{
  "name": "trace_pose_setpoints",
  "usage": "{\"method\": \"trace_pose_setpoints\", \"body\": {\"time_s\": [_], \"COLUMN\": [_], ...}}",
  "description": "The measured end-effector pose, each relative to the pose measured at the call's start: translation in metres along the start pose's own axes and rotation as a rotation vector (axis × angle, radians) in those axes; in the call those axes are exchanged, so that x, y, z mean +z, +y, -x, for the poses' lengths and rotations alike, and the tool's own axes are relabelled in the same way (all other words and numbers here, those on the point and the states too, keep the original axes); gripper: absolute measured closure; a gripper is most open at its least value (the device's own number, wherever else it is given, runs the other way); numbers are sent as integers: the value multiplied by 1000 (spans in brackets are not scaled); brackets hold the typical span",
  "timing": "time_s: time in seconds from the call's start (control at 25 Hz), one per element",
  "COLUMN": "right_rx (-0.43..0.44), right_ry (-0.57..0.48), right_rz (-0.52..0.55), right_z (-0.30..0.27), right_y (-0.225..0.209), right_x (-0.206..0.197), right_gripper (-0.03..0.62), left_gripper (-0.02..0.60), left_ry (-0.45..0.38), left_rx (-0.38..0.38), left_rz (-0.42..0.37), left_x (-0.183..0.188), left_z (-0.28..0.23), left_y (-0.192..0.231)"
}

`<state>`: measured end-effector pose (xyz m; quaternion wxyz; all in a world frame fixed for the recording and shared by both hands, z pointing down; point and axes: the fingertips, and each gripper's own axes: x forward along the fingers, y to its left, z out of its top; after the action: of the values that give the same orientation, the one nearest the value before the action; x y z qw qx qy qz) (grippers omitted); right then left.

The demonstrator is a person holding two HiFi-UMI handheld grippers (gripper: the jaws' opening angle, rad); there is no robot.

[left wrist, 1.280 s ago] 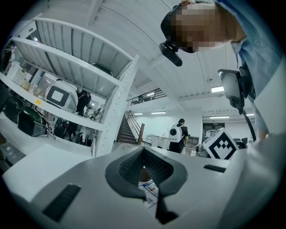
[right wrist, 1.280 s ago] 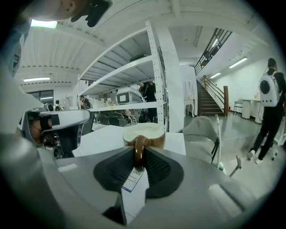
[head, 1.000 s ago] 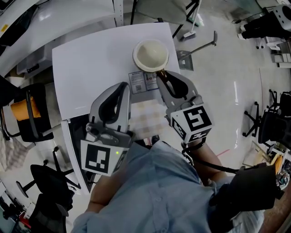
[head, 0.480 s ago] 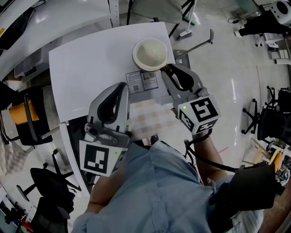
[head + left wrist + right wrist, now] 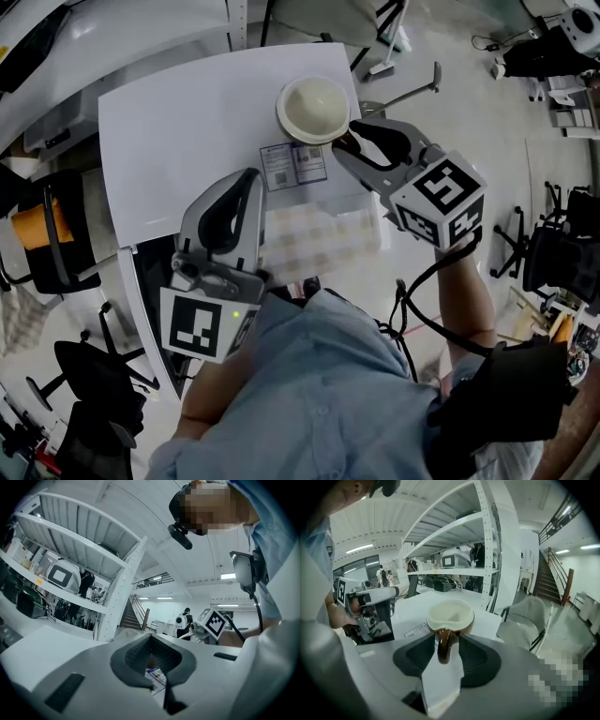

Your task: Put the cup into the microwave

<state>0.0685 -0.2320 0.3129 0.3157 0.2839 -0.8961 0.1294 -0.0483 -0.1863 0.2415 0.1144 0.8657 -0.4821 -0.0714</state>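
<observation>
Cup [image 5: 314, 108], cream inside and brown outside, stands upright on a white top [image 5: 178, 131] near its far right corner, just beyond a printed label [image 5: 295, 167]. Right gripper [image 5: 345, 142] points down at the cup from the near right. Its jaws have just been opening and stand a little way apart on either side of the brown handle [image 5: 444, 645], which hangs between them; the pads do not appear to press on it. Left gripper [image 5: 255, 178] rests level at the near edge of the top, jaws together, with nothing visibly held.

Step in hand, as judged: taking hold of the cup by its handle, with the cup not yet lifted. For a sound grip, the pads should close squarely on the flat sides of the handle, seated deep, not at the tips, so that the cup's weight does not swing it. The lift should be straight up, rim level. No view shows the microwave's opening plainly.
</observation>
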Motion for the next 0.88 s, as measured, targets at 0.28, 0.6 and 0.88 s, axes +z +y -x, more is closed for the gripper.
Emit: {"method": "trace_pose_setpoints", "body": {"time_s": [0.28,0.6,0.88], "right_rx": [29,-25,-50], "right_ry": [-231,-325,-195], "right_rz": [-222,-85,-16], "right_z": [3,6,-30], "right_y": [2,2,-1], "right_x": [0,30,45], "right_gripper": [373,20,20], "left_gripper": [577,577,577], "left_ry": [6,14,10], "left_rx": [16,39,29], "left_rz": [3,3,29], "left_x": [-2,0,1], "left_z": [6,6,5], "left_y": [7,17,23]}}
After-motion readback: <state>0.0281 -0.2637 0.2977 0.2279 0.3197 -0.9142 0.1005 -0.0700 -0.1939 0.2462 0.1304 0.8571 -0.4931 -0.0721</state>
